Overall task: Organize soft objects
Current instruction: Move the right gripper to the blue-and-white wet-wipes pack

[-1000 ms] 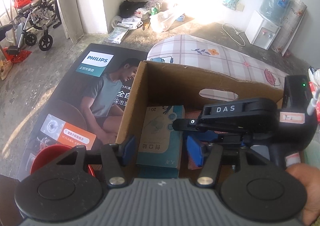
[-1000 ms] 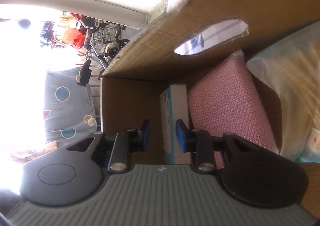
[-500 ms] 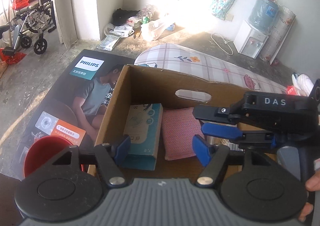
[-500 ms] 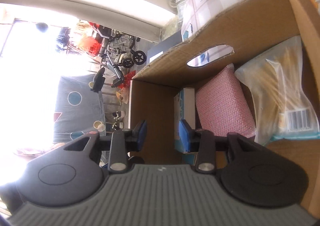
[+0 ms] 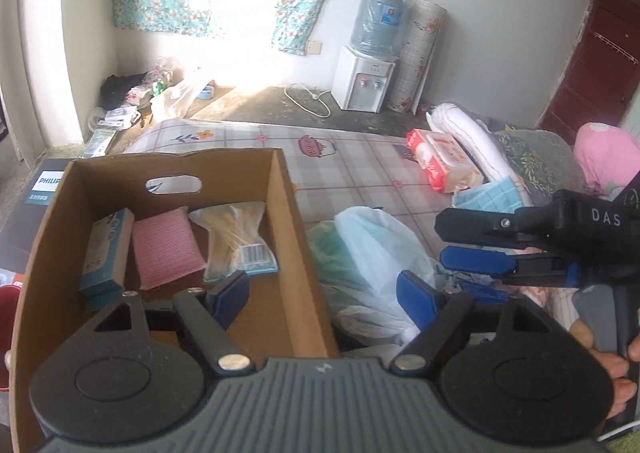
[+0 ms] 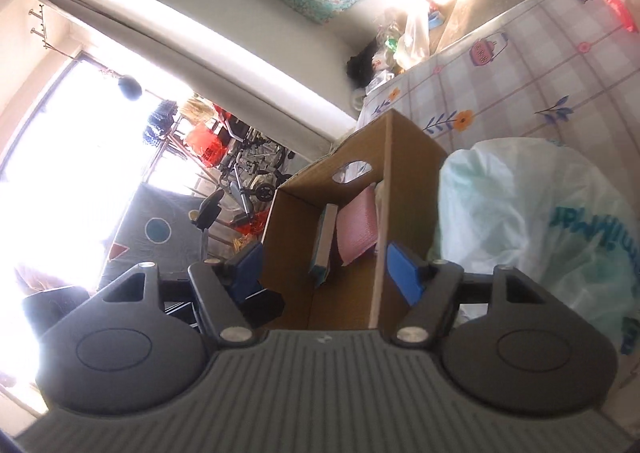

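Note:
A cardboard box stands on a checked mattress. In it lie a teal carton, a pink sponge pad and a clear packet. My left gripper is open and empty above the box's right wall. My right gripper comes in from the right, above a white plastic bag. In the right wrist view it is open and empty, with the box, the pink pad and the bag ahead.
A red-and-white tissue pack, a white roll, a blue cloth and a pink cushion lie at the mattress's right end. A water dispenser stands at the far wall. A red bucket sits left of the box.
Both grippers have pulled back out of the box and shifted right. The right gripper's jaws have opened wider. The packet and the bag have come into view.

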Tool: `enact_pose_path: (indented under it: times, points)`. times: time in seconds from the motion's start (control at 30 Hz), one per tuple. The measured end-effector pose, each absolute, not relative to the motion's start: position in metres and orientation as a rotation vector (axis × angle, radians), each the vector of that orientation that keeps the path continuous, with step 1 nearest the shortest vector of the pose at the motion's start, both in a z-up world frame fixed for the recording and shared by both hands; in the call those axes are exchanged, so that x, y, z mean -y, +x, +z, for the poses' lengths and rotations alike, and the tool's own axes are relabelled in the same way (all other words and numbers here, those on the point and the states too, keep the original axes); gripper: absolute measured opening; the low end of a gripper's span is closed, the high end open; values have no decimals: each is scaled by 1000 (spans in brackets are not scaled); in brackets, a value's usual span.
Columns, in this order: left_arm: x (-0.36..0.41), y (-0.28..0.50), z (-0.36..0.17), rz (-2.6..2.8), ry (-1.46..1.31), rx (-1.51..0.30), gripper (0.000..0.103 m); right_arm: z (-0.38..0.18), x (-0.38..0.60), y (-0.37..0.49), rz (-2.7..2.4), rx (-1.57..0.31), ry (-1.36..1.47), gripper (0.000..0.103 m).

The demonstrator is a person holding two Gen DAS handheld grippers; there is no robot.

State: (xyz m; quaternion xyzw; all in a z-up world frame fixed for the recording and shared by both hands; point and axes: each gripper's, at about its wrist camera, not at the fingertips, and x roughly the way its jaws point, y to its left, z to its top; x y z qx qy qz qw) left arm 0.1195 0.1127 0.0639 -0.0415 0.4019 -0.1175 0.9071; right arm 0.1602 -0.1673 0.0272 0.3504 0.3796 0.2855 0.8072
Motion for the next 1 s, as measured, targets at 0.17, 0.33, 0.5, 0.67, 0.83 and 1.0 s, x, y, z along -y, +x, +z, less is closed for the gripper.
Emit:
enact_pose_path:
  times: [0.17, 0.33, 0.5, 0.67, 0.83, 1.0]
  points:
    - [-54, 105, 50, -344, -54, -826, 82, 17, 257, 109, 470, -734, 743, 72]
    - [-9, 93, 36, -413, -45, -825, 82, -9, 317, 71, 369, -734, 780, 73]
    - [29, 91, 23, -452, -32, -815, 82, -35, 353, 50, 307, -746, 811, 73]
    - [64, 92, 4, -464, 25, -827, 82, -44, 359, 44, 299, -750, 828, 73]
    - [86, 88, -19, -484, 59, -862, 76, -44, 354, 54, 342, -759, 793, 73]
    - [100, 81, -39, -474, 94, -868, 67, -52, 343, 78, 363, -809, 800, 62]
